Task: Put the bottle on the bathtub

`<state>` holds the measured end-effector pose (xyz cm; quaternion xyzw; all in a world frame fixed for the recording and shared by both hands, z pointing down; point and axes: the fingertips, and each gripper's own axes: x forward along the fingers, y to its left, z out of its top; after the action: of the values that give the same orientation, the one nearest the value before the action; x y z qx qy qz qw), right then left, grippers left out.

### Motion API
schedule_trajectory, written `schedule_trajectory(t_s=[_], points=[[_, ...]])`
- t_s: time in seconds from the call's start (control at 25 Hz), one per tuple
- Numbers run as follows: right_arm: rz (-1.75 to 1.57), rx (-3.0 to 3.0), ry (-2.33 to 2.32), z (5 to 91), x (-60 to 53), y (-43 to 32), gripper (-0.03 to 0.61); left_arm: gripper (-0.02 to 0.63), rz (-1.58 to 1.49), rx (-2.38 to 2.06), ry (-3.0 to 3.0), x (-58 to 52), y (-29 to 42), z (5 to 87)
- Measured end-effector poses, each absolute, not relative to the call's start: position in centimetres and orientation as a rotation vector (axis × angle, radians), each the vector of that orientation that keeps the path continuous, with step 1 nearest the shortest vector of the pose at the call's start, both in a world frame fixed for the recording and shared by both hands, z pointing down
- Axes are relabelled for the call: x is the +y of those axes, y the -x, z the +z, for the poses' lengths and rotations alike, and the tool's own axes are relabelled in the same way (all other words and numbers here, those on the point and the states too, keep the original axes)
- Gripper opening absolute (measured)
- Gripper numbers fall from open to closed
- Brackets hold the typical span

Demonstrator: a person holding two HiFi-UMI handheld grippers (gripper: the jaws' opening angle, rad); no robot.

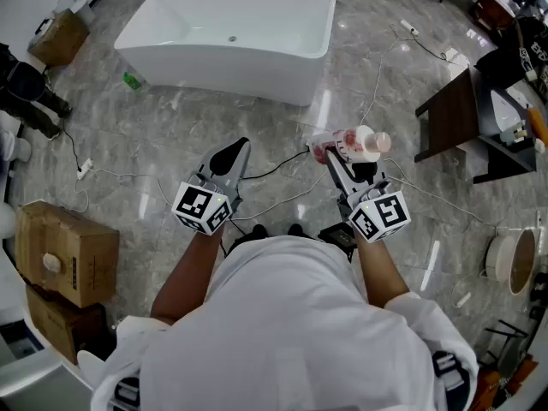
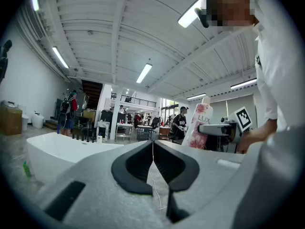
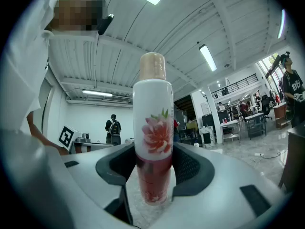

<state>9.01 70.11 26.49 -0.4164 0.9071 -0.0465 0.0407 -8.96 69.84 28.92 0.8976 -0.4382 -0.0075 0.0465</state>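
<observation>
The right gripper (image 1: 330,157) has its jaws wide apart, and the pads press on the red lower part of the flower bottle (image 1: 355,144). The bottle stands up straight, with its tan cap on top. It sits right of the middle of the head view. The left gripper (image 1: 235,157) has its jaws together, with nothing in them.

The white bathtub (image 1: 223,71) is at the top of the head view, well apart from the bottle. I think the job now is to carry the bottle over there.

- Watch out for the cable (image 1: 282,168) on the floor.
- Keep the bottle straight up.
- Pick a flat bit of the rim, which looks thin.
- Put the bottom down flat.
- Let go only when it stands on its own.
</observation>
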Motion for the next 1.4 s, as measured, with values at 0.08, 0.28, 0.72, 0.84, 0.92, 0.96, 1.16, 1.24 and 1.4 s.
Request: schedule_trajectory(t_s=[0.08,0.28,0.72,0.84,0.92,0.96,1.16,1.24,1.4], points=[[-0.140,2.771,1.284,26.5,69.9,-9.3,0.224,0.017,-0.020,-1.318,-2.744,69.6,8.9,28.9],[-0.132,2.758,1.279,26.5,69.6,-10.1,0.224,0.017,-0.042,-1.293,-2.733,69.6,9.2,28.7],[-0.124,2.757,1.253,26.9,68.9,-13.5,0.224,0.017,-0.109,-1.303,-2.701,68.8,7.3,28.6],[-0.131,2.731,1.260,27.3,68.7,-15.2,0.224,0.017,-0.134,-1.285,-2.703,68.8,6.6,28.8],[-0.146,2.717,1.269,27.6,68.4,-15.9,0.224,0.017,-0.120,-1.298,-2.687,68.6,6.3,29.3],[-0.161,2.714,1.271,27.8,68.2,-16.1,0.224,0.017,-0.112,-1.302,-2.675,68.6,6.3,29.5],[-0.242,2.705,1.301,29.6,65.7,-16.6,0.224,0.017,-0.085,-1.281,-2.646,67.0,6.4,31.3],[-0.262,2.696,1.310,30.0,64.2,-16.5,0.224,0.017,-0.078,-1.268,-2.645,65.7,6.6,31.9],[-0.291,2.691,1.329,30.3,60.7,-16.1,0.224,0.017,-0.083,-1.269,-2.621,62.0,7.3,32.6]])
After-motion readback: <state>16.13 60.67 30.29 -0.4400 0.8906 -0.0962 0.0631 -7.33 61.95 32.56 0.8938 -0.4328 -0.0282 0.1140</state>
